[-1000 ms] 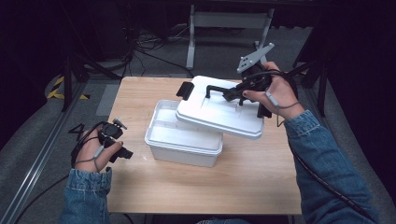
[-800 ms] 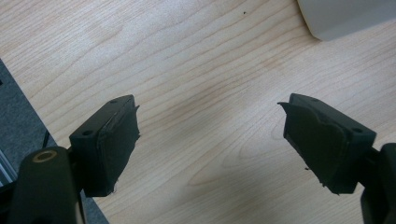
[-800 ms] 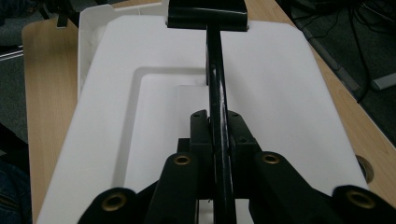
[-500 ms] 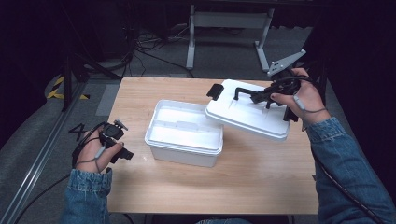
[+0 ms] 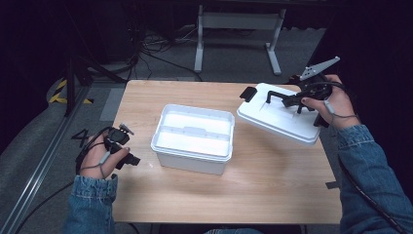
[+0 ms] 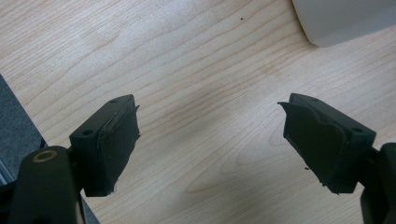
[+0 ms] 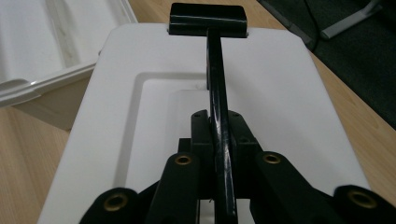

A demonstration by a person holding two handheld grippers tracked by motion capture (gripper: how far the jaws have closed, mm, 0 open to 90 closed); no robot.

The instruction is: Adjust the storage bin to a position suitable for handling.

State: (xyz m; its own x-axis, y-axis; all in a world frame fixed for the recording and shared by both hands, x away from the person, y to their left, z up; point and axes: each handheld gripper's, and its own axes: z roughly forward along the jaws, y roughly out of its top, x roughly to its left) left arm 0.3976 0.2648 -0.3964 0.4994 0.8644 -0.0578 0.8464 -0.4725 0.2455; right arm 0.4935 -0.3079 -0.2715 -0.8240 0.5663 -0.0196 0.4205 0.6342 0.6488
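Observation:
A white plastic box (image 5: 192,139) stands uncovered in the middle of the wooden table (image 5: 146,204). Its white lid (image 5: 277,114) hangs tilted above the table's right side, clear of the box. My right gripper (image 5: 297,100) is shut on the lid's black handle (image 7: 218,93), which runs between the jaws toward a black latch (image 7: 208,18) at the lid's far end. A corner of the box (image 7: 42,51) lies past the lid's left edge. My left gripper (image 5: 127,155) rests at the table's left edge, jaws wide open (image 6: 210,140) over bare wood, with the box's corner (image 6: 345,18) farther off.
A grey metal stand (image 5: 238,29) and cables lie on the dark floor behind the table. A rail runs along the floor at the left, with yellow-black tape (image 5: 63,92) beside it. Bare wood lies in front of the box and under the lid.
My right gripper has carried the lid rightward and a little lower, from partly over the box to fully clear of it. The left gripper has not moved.

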